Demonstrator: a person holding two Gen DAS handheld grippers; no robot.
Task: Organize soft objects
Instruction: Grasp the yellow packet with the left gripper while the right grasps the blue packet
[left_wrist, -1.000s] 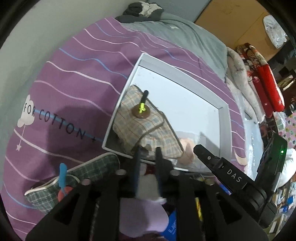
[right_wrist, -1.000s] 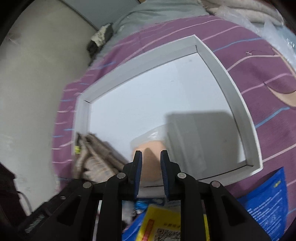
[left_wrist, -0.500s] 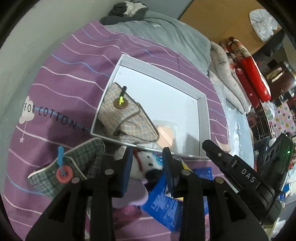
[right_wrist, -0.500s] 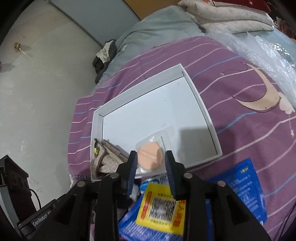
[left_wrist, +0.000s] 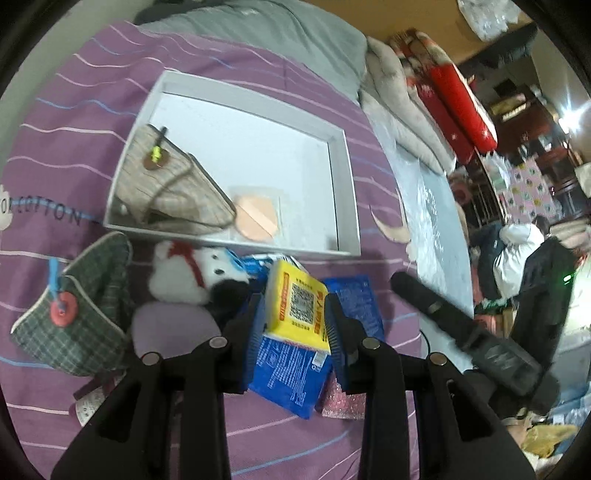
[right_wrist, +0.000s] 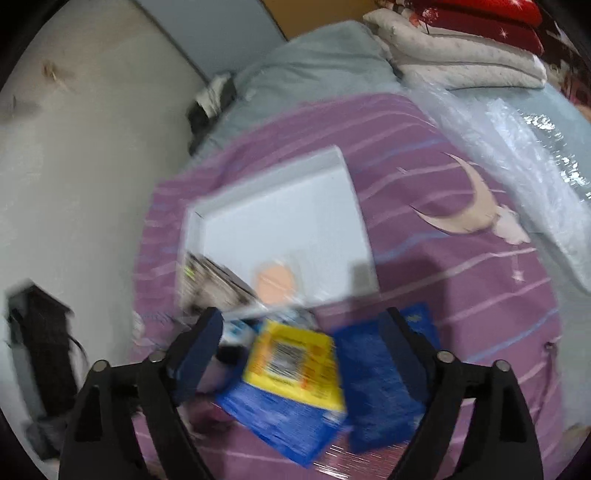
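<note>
A white tray (left_wrist: 347, 192) lies on a purple striped bedsheet (left_wrist: 74, 110). Inside it, a beige plaid pouch (left_wrist: 173, 192) fills the near left corner, and a peach round sponge (left_wrist: 256, 219) in a clear wrapper lies just beside the pouch, touching its edge.

In front of the tray's near rim a heap of soft things sits on the sheet: a green plaid pouch (left_wrist: 77, 314) with a red button at the left, a white plush toy (left_wrist: 184, 273) with a red ribbon beside it, then a yellow packet (left_wrist: 299, 306) with a QR code resting on a blue packet (left_wrist: 291, 369). A second blue packet (left_wrist: 356, 306) lies to the right, and a pink glittery piece (left_wrist: 340, 404) peeks from under the pile.

The left gripper (left_wrist: 293, 332) hovers above the yellow packet, fingers partly apart, nothing clamped. The right gripper (right_wrist: 303, 332) has just been opening; its fingers stand wide over the same pile and appear empty, though its view is blurred.
</note>
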